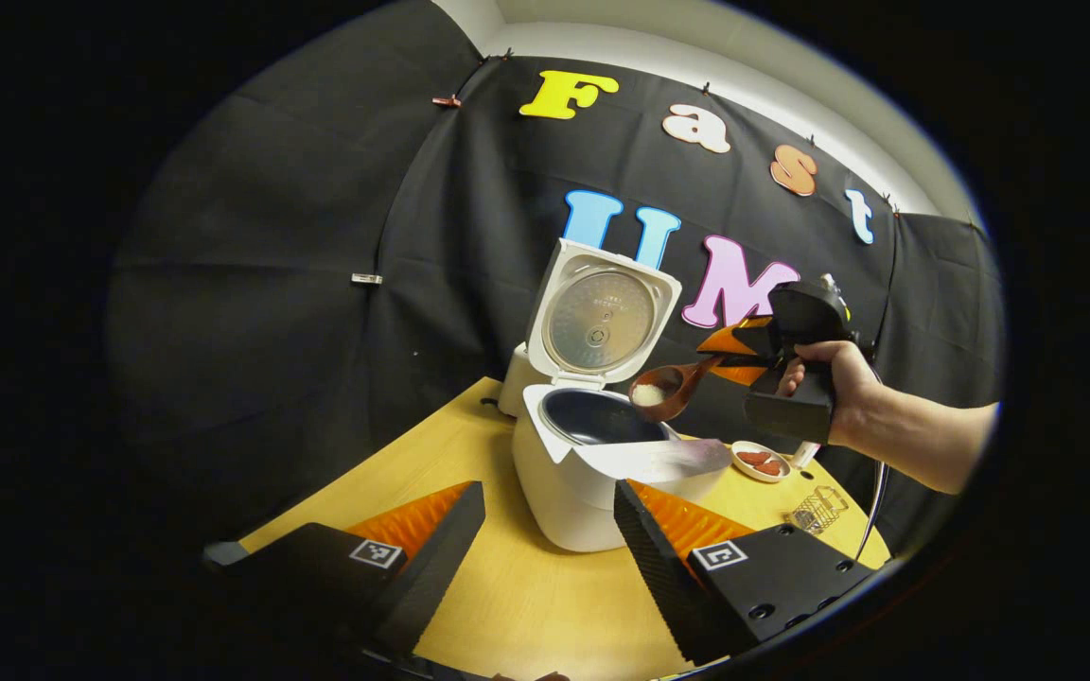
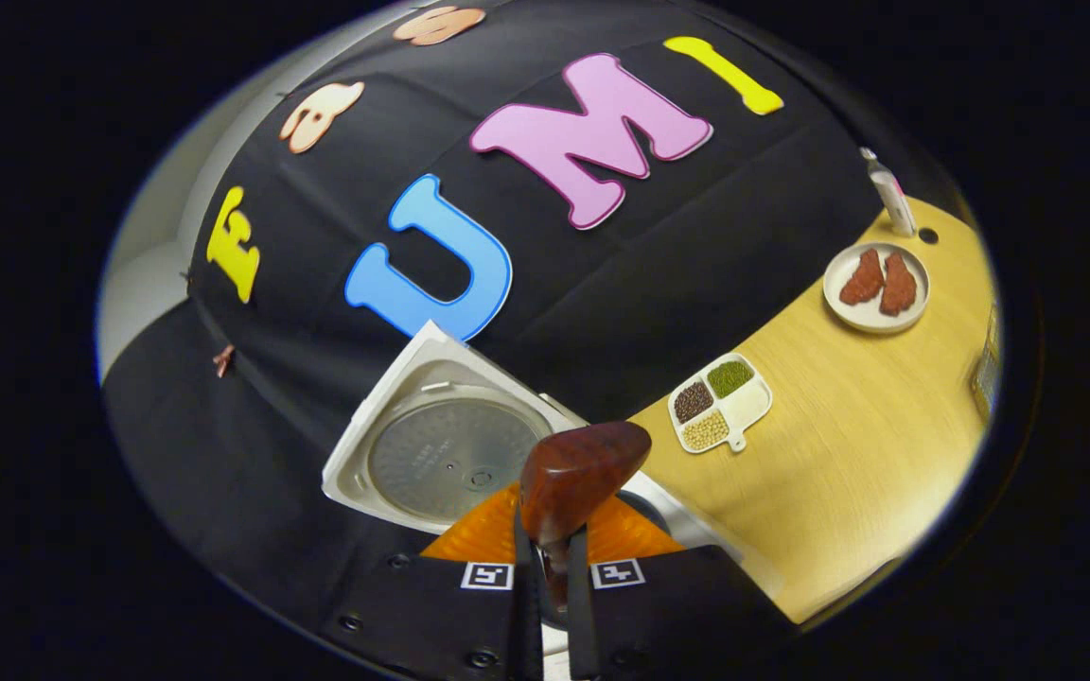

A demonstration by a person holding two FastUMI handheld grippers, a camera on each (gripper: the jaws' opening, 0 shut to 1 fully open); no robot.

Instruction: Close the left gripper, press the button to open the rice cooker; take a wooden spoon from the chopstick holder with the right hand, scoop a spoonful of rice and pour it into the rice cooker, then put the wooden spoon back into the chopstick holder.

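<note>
My gripper (image 2: 553, 586) is clamped on the spoon (image 2: 575, 482) handle, both fingers pressing it, with the bowl's rounded back facing me. Beyond it the cooker's lid (image 2: 436, 452) stands open, its metal inner plate facing me. On the counter (image 2: 848, 454) to the right lies a divided dish (image 2: 721, 403) of beans and grains; farther off, a plate (image 2: 876, 286) with two reddish pieces, and a bottle (image 2: 888, 194) near the wall.

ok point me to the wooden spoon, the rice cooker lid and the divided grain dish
wooden spoon (image 1: 660, 390): left gripper view, on its bowl, which holds rice
rice cooker lid (image 1: 601, 320): left gripper view, on the metal inner plate
divided grain dish (image 2: 721, 404): right gripper view, on its middle
</note>
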